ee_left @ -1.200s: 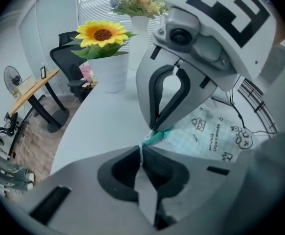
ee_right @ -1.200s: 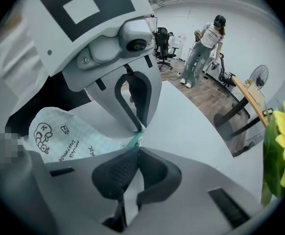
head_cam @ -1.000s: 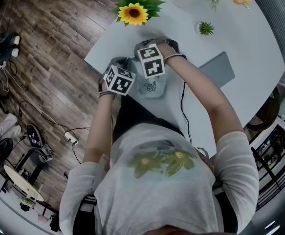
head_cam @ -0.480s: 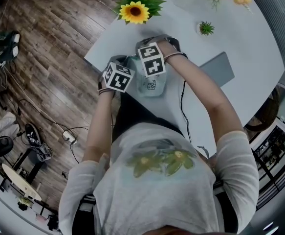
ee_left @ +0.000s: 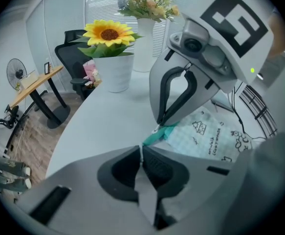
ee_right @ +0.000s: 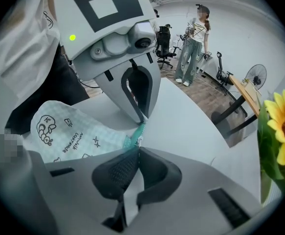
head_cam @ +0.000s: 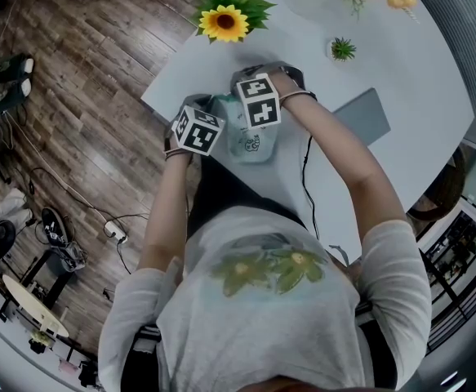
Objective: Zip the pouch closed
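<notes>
1. One pouch (head_cam: 252, 144) lies by the table's (head_cam: 417, 64) 8 o'clock edge. In the head view its teal zip edge runs roughly from 8 to 2 o'clock.
2. There are two grippers. The left gripper (ee_left: 142, 153) and the right gripper (ee_right: 137, 152) both have their jaws closed on that zip edge, tips nearly meeting.
3. The head view hides the jaws beneath the marker cubes; only the gripper views show the zip.
</notes>
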A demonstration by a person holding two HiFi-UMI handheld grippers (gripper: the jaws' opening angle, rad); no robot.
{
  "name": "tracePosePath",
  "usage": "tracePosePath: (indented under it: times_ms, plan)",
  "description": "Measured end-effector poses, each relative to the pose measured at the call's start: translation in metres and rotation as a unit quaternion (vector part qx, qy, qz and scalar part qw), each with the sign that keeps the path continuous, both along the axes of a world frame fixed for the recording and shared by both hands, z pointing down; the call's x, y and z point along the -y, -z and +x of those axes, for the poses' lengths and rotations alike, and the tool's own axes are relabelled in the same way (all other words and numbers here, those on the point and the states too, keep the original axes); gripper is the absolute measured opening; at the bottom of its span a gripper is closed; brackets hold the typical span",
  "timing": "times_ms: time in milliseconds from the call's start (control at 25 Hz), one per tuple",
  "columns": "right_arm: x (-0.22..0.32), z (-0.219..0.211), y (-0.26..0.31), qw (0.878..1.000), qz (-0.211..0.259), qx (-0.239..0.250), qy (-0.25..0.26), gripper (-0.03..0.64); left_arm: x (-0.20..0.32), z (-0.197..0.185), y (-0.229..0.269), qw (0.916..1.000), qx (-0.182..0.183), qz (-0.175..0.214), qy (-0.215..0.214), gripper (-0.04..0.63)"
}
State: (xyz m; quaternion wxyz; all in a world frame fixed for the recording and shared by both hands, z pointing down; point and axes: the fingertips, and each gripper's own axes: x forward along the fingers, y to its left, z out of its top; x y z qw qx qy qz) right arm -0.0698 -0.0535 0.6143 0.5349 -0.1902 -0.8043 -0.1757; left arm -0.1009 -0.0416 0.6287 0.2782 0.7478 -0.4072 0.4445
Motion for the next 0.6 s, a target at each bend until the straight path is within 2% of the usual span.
tracePosePath:
  times_ms: [600]
  plan:
    - [0.0003,0.0035,0.0005,1.0,0.021,0.002,0.011,0.017,-0.0003,0.0,0.0002,1.0,0.003,0.0,0.0,0.021]
